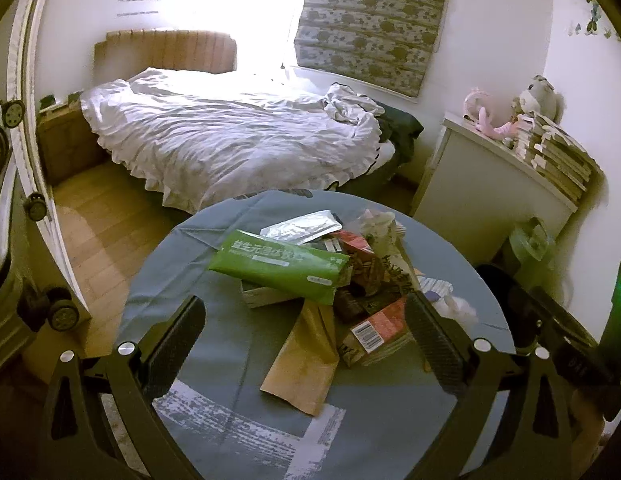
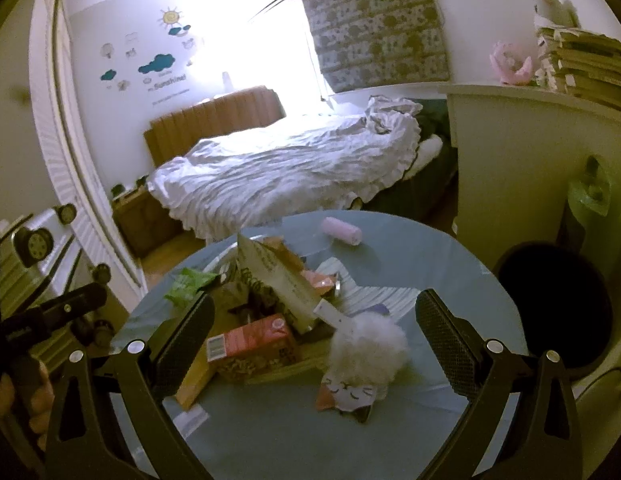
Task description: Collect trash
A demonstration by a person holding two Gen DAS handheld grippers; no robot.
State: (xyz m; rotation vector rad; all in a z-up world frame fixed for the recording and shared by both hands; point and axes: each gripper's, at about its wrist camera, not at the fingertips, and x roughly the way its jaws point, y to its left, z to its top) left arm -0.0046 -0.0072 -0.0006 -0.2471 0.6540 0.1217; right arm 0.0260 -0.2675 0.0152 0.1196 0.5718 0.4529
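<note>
A pile of trash lies on a round table with a blue cloth [image 1: 214,360]. In the left wrist view it holds a green packet [image 1: 278,266], a silver foil pouch [image 1: 300,227], a brown paper bag [image 1: 306,360] and a red carton [image 1: 380,326]. My left gripper [image 1: 306,320] is open above the pile's near side, holding nothing. In the right wrist view the red carton [image 2: 250,340], a tall paper bag [image 2: 274,276], a white fluffy ball with a cat-face wrapper [image 2: 362,364] and a pink roll [image 2: 342,232] show. My right gripper [image 2: 314,316] is open and empty over them.
A bed with white covers [image 1: 230,132] stands beyond the table. A white cabinet [image 1: 494,184] with stacked books and plush toys is at the right. A black bin [image 2: 550,304] and a green-bagged bin [image 2: 586,196] stand right of the table. Wheeled suitcases [image 1: 58,312] are at the left.
</note>
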